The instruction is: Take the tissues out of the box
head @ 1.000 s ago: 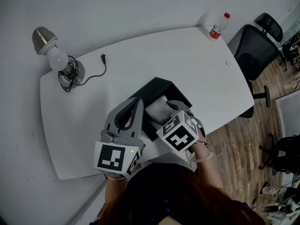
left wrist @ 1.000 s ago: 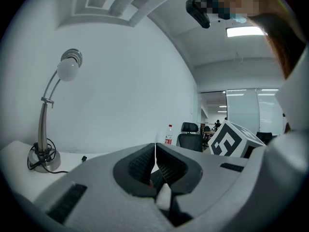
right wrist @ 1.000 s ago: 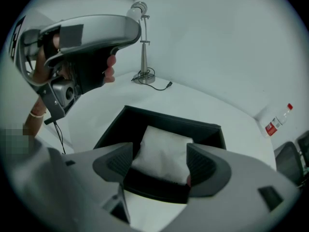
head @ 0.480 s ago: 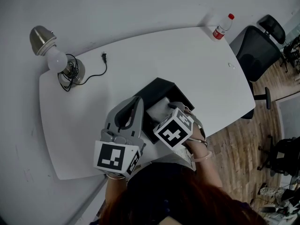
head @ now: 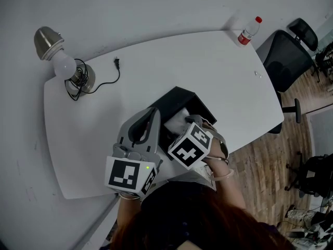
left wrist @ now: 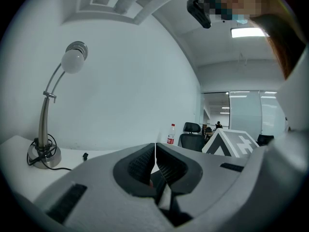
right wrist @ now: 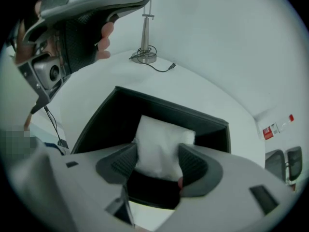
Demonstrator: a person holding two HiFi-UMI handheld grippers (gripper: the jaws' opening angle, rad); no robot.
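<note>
While the job stands at its opening step, I enter what is on hand, each place given against the box [head: 179, 99]. Box: black, open at the top, standing on the white desk [head: 218, 66]. Tissues [right wrist: 159, 139]: one white wad, inside the box and standing up above its rim, not yet lifted clear. Right gripper [right wrist: 159, 154]: mine, tipped steeply down over the near side of the box; its jaws have just been closing, the wad is between them and the pads meet it on both flanks, so I judge the grip made but fresh. Left gripper [left wrist: 155, 151]: mine, lying level just beside the left wall of the box, jaws together with nothing between them; whether it bears against the wall I cannot tell. Lamp [head: 62, 61]: well apart from the box, to its far left, cord trailing. Bottle [head: 248, 30]: well apart from the box, at the far right. Done, by my reckoning: the reach and the pinch. Left: raising the wad out of the box, and I cannot see whether more tissues lie beneath it.
</note>
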